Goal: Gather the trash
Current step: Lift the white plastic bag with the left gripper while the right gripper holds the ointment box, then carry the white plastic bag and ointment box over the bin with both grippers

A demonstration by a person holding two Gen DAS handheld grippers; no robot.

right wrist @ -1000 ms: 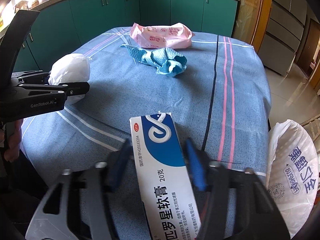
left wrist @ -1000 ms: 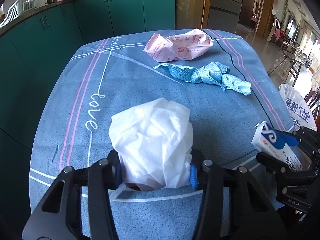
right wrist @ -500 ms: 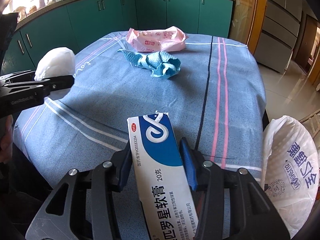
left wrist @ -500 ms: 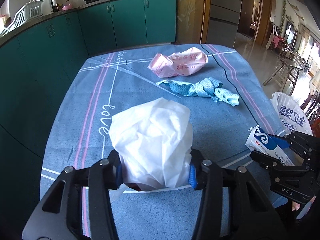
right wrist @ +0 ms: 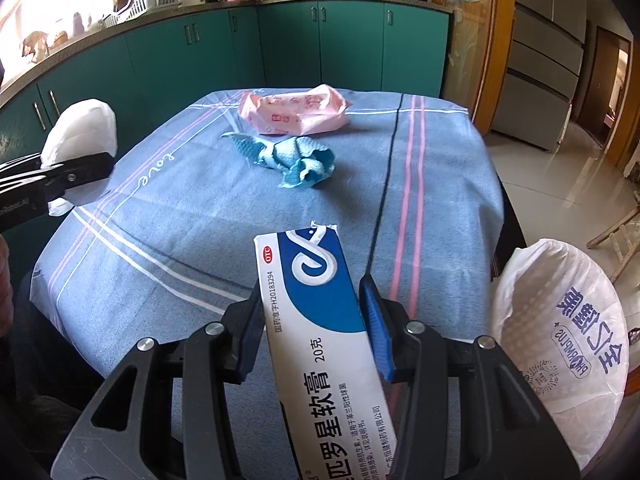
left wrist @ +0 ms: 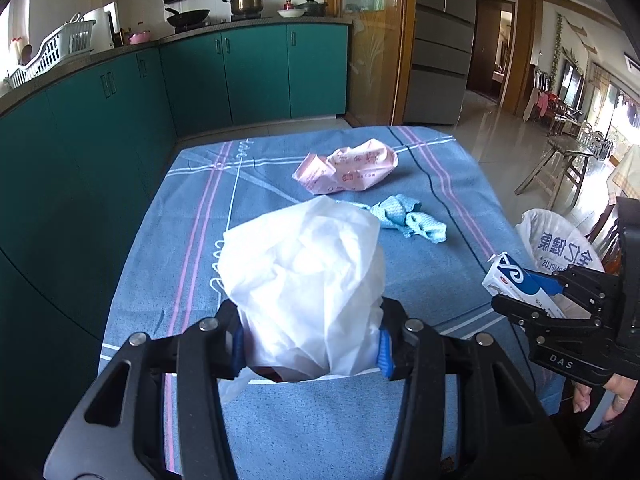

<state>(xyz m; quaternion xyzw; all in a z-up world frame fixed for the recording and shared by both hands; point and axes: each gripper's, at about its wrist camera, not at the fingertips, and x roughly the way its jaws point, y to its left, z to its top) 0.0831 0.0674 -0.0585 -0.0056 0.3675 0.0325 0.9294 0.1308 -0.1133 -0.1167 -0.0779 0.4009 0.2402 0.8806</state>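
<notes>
My left gripper (left wrist: 310,350) is shut on a crumpled white tissue wad (left wrist: 304,284), held above the near edge of the blue tablecloth (left wrist: 192,280). The same tissue wad (right wrist: 78,140) shows at the left of the right wrist view. My right gripper (right wrist: 314,330) is shut on a blue-and-white ointment box (right wrist: 316,320); this box (left wrist: 516,284) sticks out of the right gripper at the right of the left wrist view. A pink wrapper (left wrist: 348,170) and a crumpled blue cloth (left wrist: 408,220) lie on the far half of the table.
A white plastic bag (right wrist: 568,344) with blue lettering hangs open just off the table's right side. Teal kitchen cabinets (left wrist: 100,128) run along the left and back. A refrigerator (left wrist: 440,40) and tiled floor lie beyond the table on the right.
Both grippers have lifted with their loads, the left more. The table now sits lower and farther in both views, and more of the kitchen counter shows.
</notes>
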